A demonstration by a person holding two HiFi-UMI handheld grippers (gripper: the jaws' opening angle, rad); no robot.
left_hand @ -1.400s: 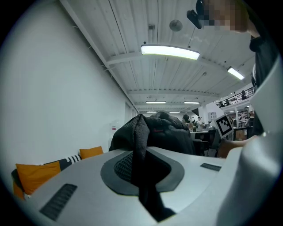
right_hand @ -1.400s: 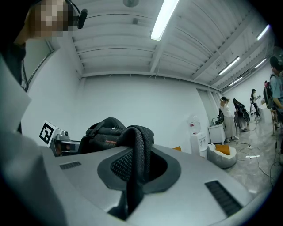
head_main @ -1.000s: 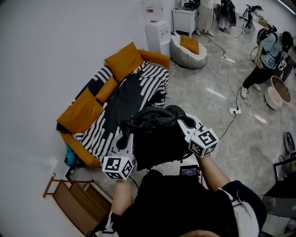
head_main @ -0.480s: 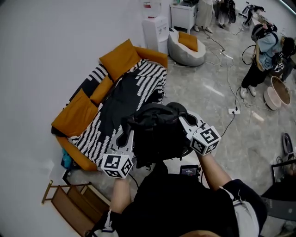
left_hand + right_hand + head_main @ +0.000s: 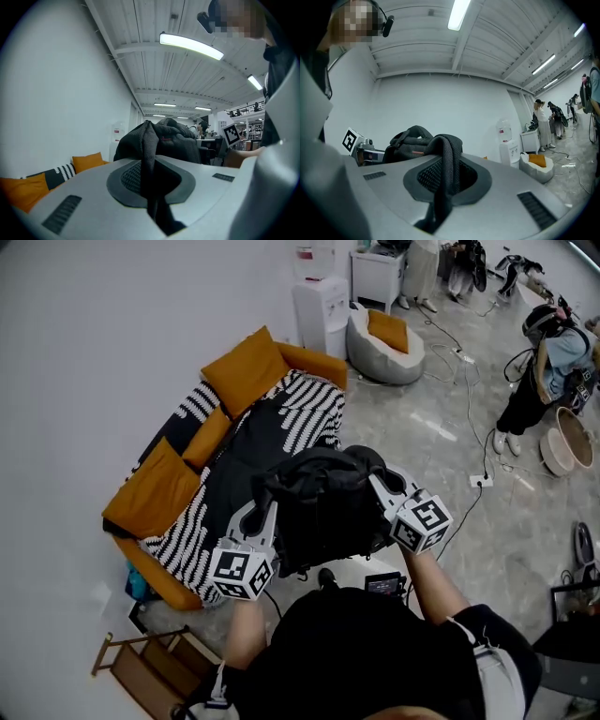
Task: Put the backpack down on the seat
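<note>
While one black backpack [image 5: 323,507] is held aloft between two grippers, near the sofa [image 5: 317,359], the left gripper [image 5: 265,514] is clamped on one mesh-woven strap [image 5: 149,154] and the right gripper [image 5: 382,486] on a second strap [image 5: 447,164]. Three plump orange cushions [image 5: 246,371] are counted on one striped throw [image 5: 309,404].

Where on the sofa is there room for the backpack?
The blanket-covered seat is bare, between the orange cushions along the wall and the seat's front edge. The wall side is crowded with cushions. The backpack hangs close by.
</note>
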